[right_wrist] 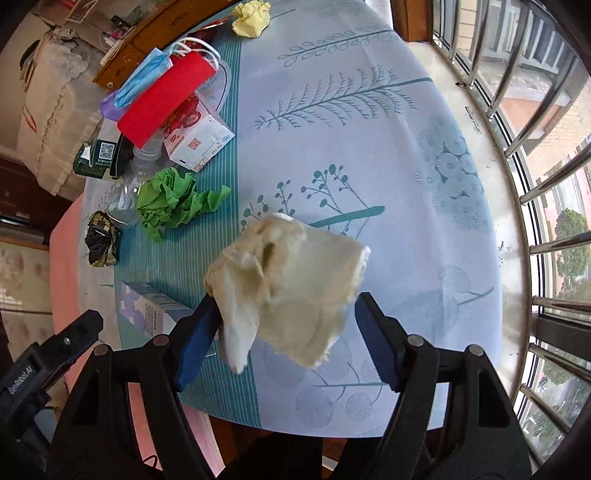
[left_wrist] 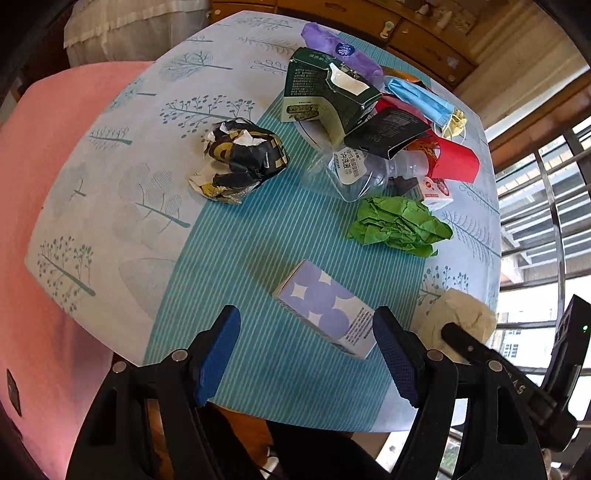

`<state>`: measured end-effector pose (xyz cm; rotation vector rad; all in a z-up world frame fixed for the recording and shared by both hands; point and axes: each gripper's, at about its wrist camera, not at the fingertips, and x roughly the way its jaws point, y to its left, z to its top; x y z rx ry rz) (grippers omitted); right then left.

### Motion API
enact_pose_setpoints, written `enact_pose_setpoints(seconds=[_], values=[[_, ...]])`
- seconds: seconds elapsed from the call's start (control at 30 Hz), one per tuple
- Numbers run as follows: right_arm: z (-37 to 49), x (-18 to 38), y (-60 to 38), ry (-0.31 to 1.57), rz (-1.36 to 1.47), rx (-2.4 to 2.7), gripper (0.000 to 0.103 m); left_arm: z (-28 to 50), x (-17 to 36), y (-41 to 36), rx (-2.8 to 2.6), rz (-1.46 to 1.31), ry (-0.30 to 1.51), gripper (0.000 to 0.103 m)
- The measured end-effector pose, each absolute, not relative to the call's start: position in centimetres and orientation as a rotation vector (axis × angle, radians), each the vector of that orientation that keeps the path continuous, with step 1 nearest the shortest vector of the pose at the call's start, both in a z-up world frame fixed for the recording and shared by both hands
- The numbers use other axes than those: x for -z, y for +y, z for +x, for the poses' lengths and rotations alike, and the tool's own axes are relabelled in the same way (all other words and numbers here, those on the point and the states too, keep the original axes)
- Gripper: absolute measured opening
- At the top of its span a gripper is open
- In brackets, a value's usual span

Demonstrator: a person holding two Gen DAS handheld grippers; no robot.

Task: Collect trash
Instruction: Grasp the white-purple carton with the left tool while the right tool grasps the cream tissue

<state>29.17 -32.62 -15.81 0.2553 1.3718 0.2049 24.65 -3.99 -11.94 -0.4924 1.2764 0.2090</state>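
Yellow crumpled paper (right_wrist: 251,17) shows only from the right wrist; both grippers' fingers (left_wrist: 216,354) spread, released.

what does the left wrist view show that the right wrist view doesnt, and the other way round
Only the left wrist view: the full top of the purple-dotted box between the open left tool's fingers, and the torn opening of the dark green carton.

Only the right wrist view: a crumpled yellow paper at the far table edge, and the cream tissue wad between the right tool's fingers.

Both: the green crumpled paper, the red packet, the blue face mask and the black-and-gold wad.
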Motion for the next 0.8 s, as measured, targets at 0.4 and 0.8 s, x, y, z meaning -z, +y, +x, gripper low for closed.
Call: enact_pose_setpoints(seconds=[0.4, 0.8], values=[[31.8, 18.1, -30.1, 1.346, 0.123, -0.345, 0.038, 26.8, 14.7, -3.6, -0.349, -0.754, 1.327, 0.076], [31.4, 17.5, -29.3, 1.345, 0.067, -0.371, 0.037, 27.0, 19.1, -5.5, -0.383, -0.746, 1.449, 0.047]])
